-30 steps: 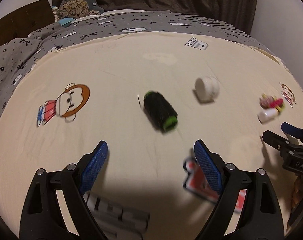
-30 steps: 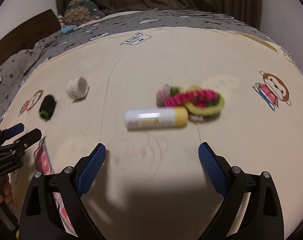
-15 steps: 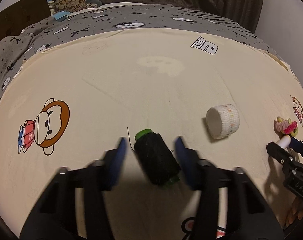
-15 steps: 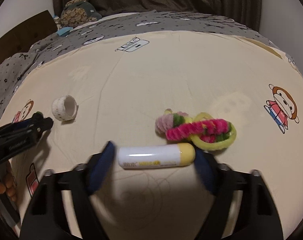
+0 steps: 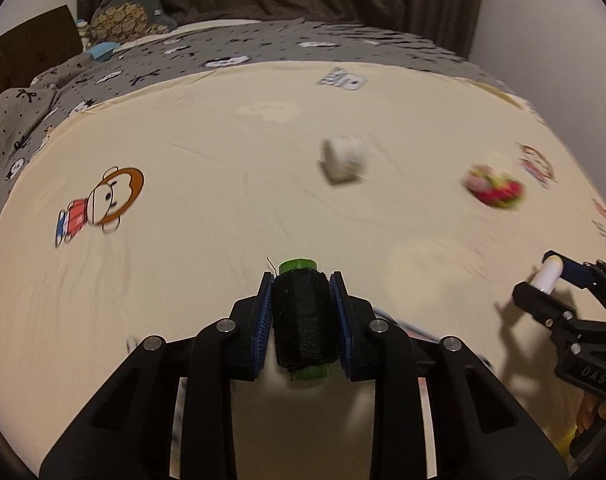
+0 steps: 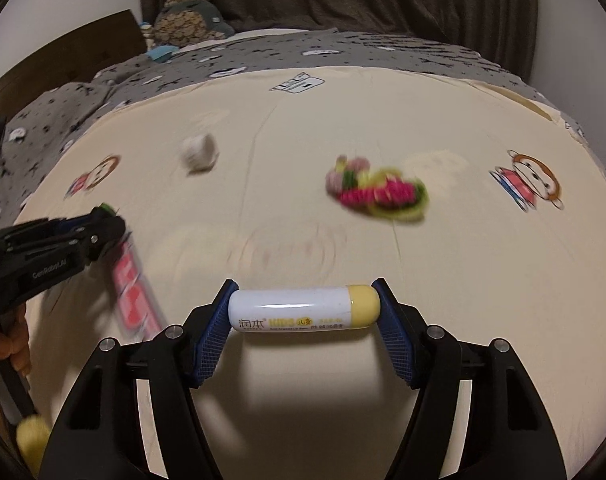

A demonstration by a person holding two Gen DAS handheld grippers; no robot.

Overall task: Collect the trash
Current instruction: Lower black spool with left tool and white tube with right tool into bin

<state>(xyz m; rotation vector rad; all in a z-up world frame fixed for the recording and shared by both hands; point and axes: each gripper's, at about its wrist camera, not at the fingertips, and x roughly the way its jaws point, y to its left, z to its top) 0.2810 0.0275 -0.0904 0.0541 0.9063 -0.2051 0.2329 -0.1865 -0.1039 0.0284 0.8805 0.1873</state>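
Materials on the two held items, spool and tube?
Spool, in the left gripper: matte black wound thread, fuzzy with a loose strand; green core looks like plastic. Tube, in the right gripper: glossy white plastic, by its sharp highlight and print, with a pale yellow cap.

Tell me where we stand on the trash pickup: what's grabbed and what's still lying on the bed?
Nothing visibly binned yet; no bin shows. In hand: the left gripper is shut on the black thread spool, and the right gripper clamps the white tube end to end. Still on the cream sheet: the small white cup, the pink-green fuzzy bundle and the red wrapper.
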